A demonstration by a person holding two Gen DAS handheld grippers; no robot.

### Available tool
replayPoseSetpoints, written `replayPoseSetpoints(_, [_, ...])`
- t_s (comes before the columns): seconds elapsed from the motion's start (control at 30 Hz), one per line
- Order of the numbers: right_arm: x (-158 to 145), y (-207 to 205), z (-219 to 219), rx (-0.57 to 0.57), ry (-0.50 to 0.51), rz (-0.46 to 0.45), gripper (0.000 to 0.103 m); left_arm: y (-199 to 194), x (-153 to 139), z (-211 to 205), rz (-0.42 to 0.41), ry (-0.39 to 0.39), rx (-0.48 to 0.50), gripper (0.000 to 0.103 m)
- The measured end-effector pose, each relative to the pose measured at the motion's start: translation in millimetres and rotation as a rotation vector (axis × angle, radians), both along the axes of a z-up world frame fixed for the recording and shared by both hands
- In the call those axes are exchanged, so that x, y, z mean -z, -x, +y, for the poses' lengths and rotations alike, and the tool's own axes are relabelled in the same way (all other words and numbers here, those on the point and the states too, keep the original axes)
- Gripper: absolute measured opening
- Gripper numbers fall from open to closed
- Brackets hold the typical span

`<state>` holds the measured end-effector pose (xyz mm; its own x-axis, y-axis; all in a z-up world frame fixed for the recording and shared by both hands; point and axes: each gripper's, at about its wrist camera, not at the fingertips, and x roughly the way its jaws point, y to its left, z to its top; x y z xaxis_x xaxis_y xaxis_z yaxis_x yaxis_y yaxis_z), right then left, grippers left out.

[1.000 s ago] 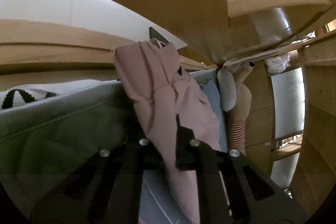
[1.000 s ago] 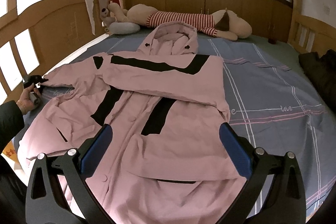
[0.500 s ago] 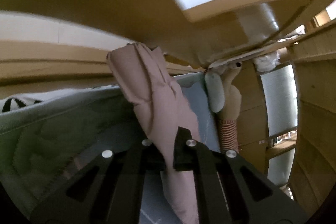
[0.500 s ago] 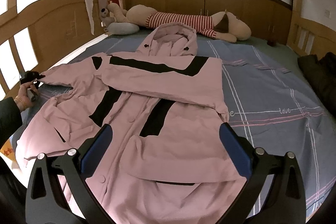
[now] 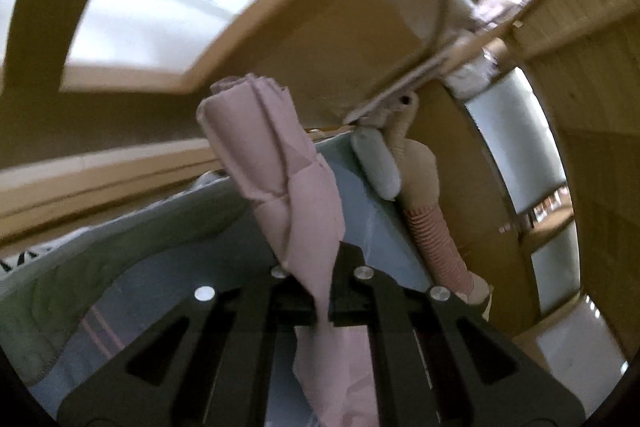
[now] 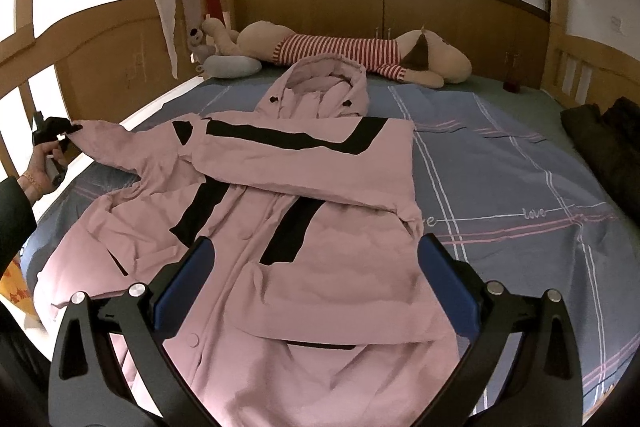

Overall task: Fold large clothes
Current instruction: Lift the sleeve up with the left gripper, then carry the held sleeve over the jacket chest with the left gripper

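Note:
A large pink hooded jacket [image 6: 304,195] with black stripes lies front up on the bed, one sleeve folded across its chest. My left gripper [image 5: 320,291] is shut on the cuff of the other pink sleeve [image 5: 296,187]. In the right wrist view the left gripper [image 6: 52,131] holds that sleeve [image 6: 116,143] lifted at the bed's left edge. My right gripper [image 6: 316,267] is open and empty, above the jacket's lower front.
The bed has a blue sheet [image 6: 520,187] with pink and white lines. A long plush dog in a striped shirt [image 6: 344,55] lies at the headboard beside a grey pillow [image 6: 232,67]. Dark clothes [image 6: 608,143] lie at the right edge. Wooden rails [image 6: 100,43] surround the bed.
My left gripper has lifted the sleeve cuff higher and tilted upward at the bed's left edge. The right gripper has barely moved.

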<state>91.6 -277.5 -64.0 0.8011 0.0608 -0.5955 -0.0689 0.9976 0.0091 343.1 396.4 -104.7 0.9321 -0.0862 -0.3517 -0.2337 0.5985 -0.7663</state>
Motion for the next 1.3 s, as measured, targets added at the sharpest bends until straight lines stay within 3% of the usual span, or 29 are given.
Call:
replayPoseSetpoints(0.23, [-3.0,5.7,-5.5,0.008,-0.009,-0.009,0.102,-2.0,-53.3,-40.2,-0.039,-0.167,0.059,0.002])
replayPoseSetpoints(0.67, [-5.6,9.5,-9.3,0.013,-0.016,-0.014,0.102,3.8,-134.8,-115.2,-0.159,-0.37,0.159,0.002])
replayPoseSetpoints(1.3, [-10.9,16.9,-15.3,0.018,-0.023,-0.027,0.102,14.6,-200.3,-218.7,-0.249,-0.481,0.304,0.002])
